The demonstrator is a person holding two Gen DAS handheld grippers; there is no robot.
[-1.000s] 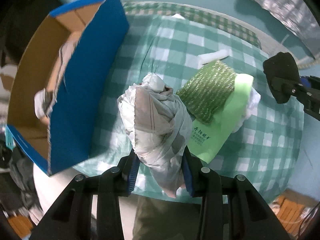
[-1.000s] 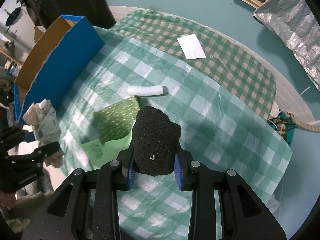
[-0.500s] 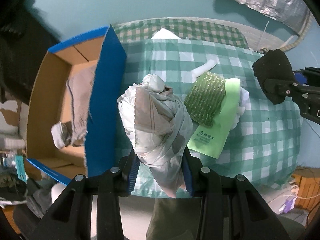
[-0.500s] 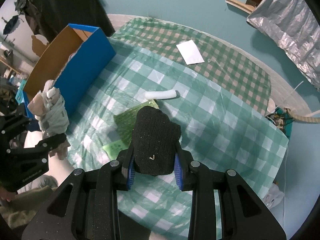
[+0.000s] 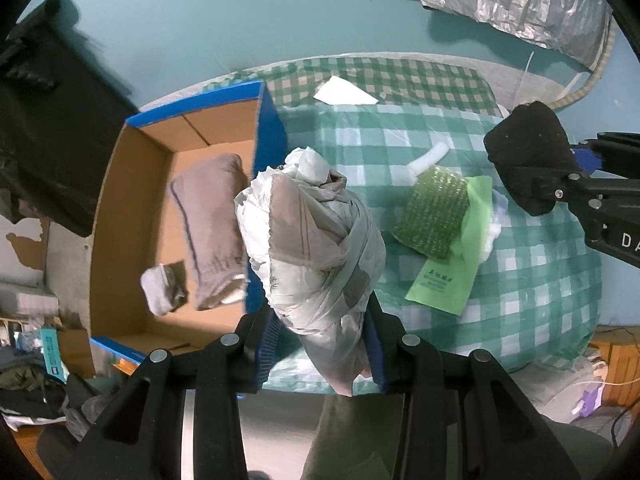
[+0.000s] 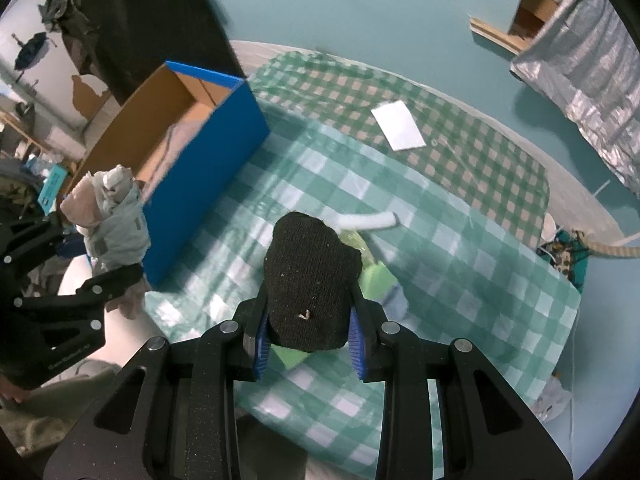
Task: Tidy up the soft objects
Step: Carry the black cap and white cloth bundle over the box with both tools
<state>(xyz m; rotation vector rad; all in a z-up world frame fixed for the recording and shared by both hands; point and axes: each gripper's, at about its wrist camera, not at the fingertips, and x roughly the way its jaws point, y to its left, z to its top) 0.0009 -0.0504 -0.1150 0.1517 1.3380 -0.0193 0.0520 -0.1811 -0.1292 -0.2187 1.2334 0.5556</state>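
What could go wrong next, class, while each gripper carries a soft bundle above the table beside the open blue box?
1. The grey-and-white cloth bundle bulges far beyond the left gripper; it might sag and catch the wall of the blue box.
2. The black knitted sock in the right gripper hides the green scouring pad below, so lowering blindly could knock it.

Dim, bluish indoor light with soft shadows; strong fisheye bending and dark corners; right wrist view shows motion blur.
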